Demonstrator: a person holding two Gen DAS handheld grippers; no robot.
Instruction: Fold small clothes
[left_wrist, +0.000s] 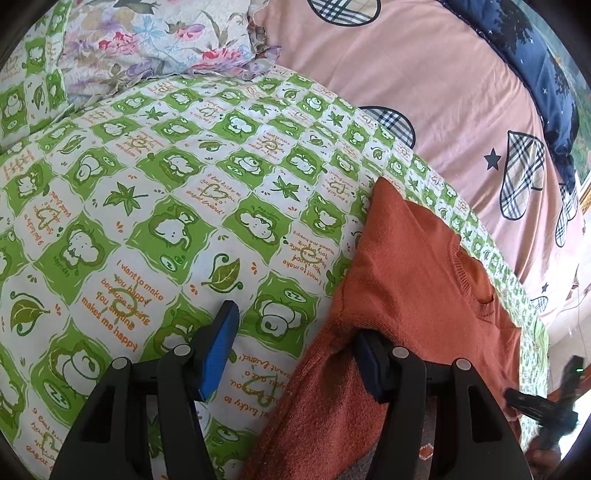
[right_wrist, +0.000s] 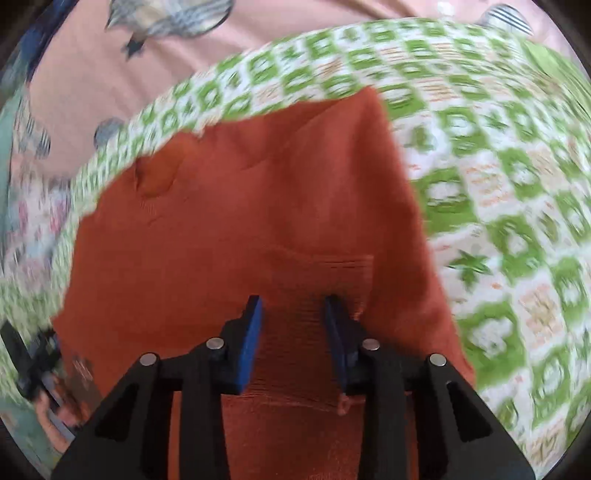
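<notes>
Left wrist view: shows the orange sweater (left_wrist: 417, 273) spread on the green patterned quilt (left_wrist: 147, 184) of the bed, neckline toward the pink sheet (left_wrist: 461, 92), near side hanging down toward the camera. Shows the left claw (left_wrist: 295, 354) spread wide and gripping nothing, one blue pad over bare quilt, the other touching the sweater's side edge, with cloth bunched against it. Right wrist view, heavily blurred at the margins: puts the right claw (right_wrist: 295, 332) low over the sweater (right_wrist: 258, 206), about half open, straddling a ribbed band of the knit; cloth between the pads, but no clear pinch, so probably not yet held. Looks like an early step: garment laid out roughly flat, no fold made, both claws lining up on the near edge. Calls next for closing each claw on a single layer at matching points of that edge, then lifting together and carrying it over toward the neckline. Needs an even pull, since the knit looks soft and stretchy and likely to sag or skew if one side leads.
</notes>
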